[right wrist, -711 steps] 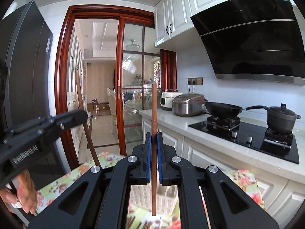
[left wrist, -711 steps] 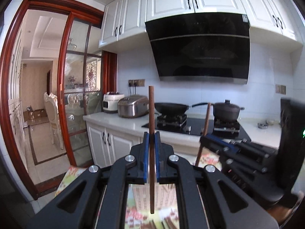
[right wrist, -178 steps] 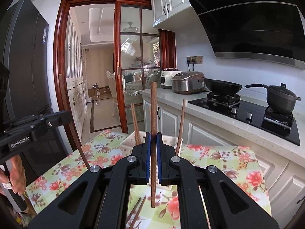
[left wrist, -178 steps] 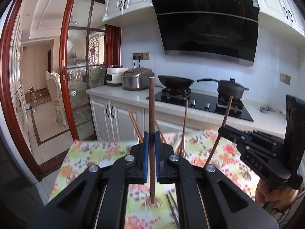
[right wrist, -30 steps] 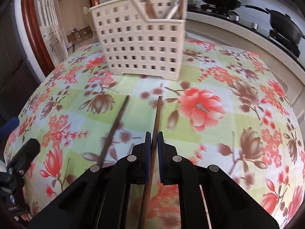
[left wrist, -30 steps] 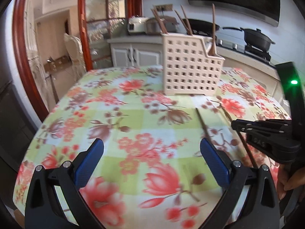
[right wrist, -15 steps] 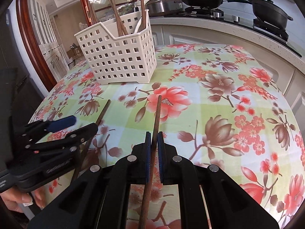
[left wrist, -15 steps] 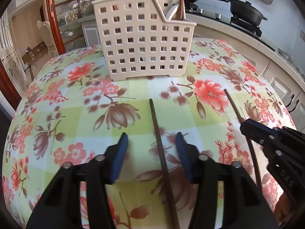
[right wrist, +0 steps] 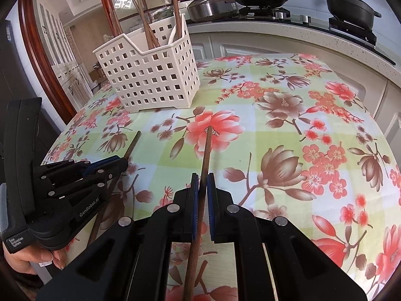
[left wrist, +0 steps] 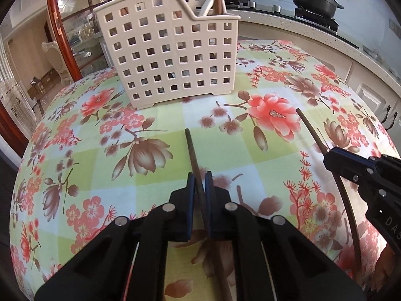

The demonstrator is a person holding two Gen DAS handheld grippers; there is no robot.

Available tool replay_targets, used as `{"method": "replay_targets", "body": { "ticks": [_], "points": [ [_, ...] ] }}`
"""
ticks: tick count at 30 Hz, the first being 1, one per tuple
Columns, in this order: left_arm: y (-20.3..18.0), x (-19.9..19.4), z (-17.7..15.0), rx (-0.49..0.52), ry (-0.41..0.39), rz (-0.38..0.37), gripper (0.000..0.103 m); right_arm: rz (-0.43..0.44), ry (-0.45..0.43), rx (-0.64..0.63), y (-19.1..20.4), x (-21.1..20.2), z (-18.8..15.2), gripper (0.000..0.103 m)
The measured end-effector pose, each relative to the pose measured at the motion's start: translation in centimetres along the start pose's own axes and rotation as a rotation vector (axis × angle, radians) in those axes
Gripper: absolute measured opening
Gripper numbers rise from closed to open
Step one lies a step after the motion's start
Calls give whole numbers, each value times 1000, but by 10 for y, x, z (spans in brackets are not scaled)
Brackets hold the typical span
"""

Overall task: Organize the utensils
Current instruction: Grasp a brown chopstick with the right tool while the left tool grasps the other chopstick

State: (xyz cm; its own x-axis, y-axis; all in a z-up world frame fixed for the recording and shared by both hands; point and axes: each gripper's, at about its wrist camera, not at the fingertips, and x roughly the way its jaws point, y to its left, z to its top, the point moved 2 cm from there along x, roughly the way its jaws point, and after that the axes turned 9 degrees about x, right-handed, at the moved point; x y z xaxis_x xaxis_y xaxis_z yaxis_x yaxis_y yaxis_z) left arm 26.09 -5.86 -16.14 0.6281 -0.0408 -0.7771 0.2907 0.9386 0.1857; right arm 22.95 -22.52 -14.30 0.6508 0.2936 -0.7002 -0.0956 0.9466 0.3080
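Note:
A white perforated utensil basket (left wrist: 173,57) stands on the floral tablecloth and holds several brown chopsticks and a white spoon; it also shows in the right wrist view (right wrist: 150,80). My left gripper (left wrist: 199,178) is shut on a dark brown chopstick (left wrist: 191,148) that lies low over the cloth, pointing toward the basket. My right gripper (right wrist: 202,179) is shut on another brown chopstick (right wrist: 206,148), its tip over a red flower. Each gripper shows in the other's view, the right one (left wrist: 333,158) and the left one (right wrist: 120,165).
The table (right wrist: 325,138) is covered by a flowered cloth and curves off at its edges. Behind it runs a kitchen counter (right wrist: 288,28) with a wok, a pot and a rice cooker. A wood-framed glass door (left wrist: 60,25) stands at the left.
My left gripper has closed from wide open onto the chopstick on the cloth. My right gripper keeps its chopstick and has drawn back a little from the basket.

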Motion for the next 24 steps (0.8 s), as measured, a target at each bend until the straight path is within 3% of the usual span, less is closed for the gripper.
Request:
{"method": "replay_targets", "body": {
  "ticks": [6, 17, 24],
  "points": [
    [3, -2, -3, -16, -5, -1, 5, -3, -1, -9, 4, -1, -2, 8],
    [22, -37, -9, -51, -91, 16, 5, 14, -54, -47, 21, -14, 3, 8],
    [36, -35, -16, -76, -69, -5, 8, -47, -21, -66, 11, -11, 5, 15]
  ]
}}
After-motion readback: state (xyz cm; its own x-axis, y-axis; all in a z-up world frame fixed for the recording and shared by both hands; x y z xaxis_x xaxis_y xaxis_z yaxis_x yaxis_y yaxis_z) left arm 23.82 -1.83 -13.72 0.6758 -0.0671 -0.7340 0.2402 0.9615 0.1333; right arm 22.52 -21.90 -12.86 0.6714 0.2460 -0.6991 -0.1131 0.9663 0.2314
